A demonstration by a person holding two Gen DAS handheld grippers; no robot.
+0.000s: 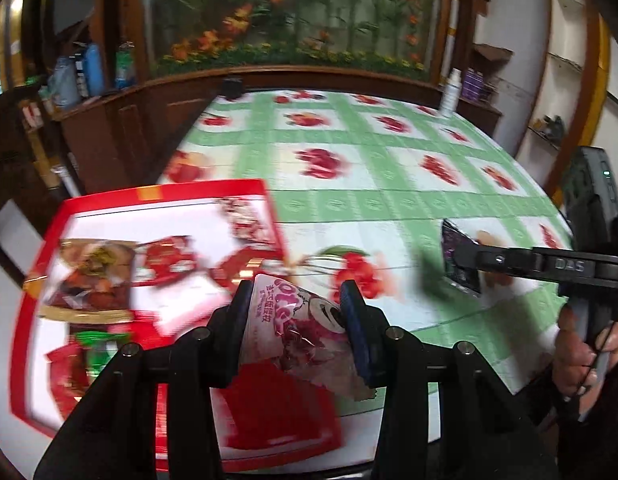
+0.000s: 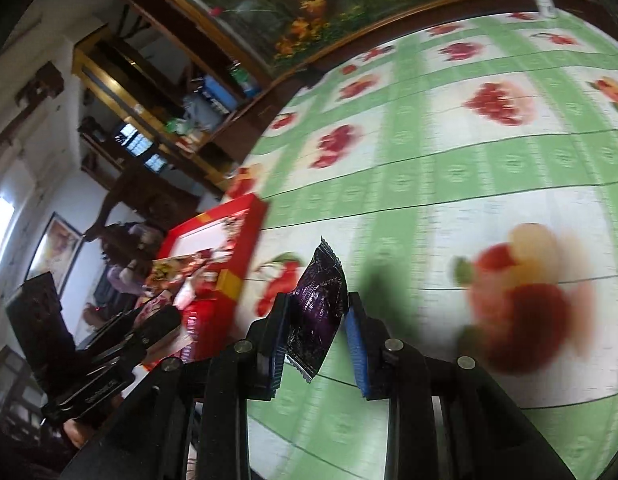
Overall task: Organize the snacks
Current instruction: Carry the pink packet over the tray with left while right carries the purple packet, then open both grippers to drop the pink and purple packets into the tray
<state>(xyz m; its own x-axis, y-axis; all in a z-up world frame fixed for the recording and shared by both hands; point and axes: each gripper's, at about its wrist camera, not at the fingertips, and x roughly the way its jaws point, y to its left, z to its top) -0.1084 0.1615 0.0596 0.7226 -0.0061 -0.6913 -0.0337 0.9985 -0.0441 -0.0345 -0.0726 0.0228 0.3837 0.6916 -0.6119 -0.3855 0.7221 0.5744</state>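
My left gripper (image 1: 295, 300) is shut on a pink and white snack packet (image 1: 305, 332) and holds it above the right edge of a red box (image 1: 29, 308) that holds several snack packets (image 1: 93, 276). My right gripper (image 2: 319, 312) is shut on a dark purple snack packet (image 2: 317, 312) and holds it above the tablecloth. The purple packet also shows in the left wrist view (image 1: 459, 260), to the right of the box, between the right gripper's fingers (image 1: 509, 258). The red box shows in the right wrist view (image 2: 237, 232) at left.
A green and white fruit-print tablecloth (image 1: 369, 184) covers the table. A white bottle (image 1: 449, 92) stands at the far right corner. Dark wooden cabinets (image 1: 121, 120) with bottles and a flower mural stand behind the table. The left gripper's body (image 2: 105, 364) shows at lower left.
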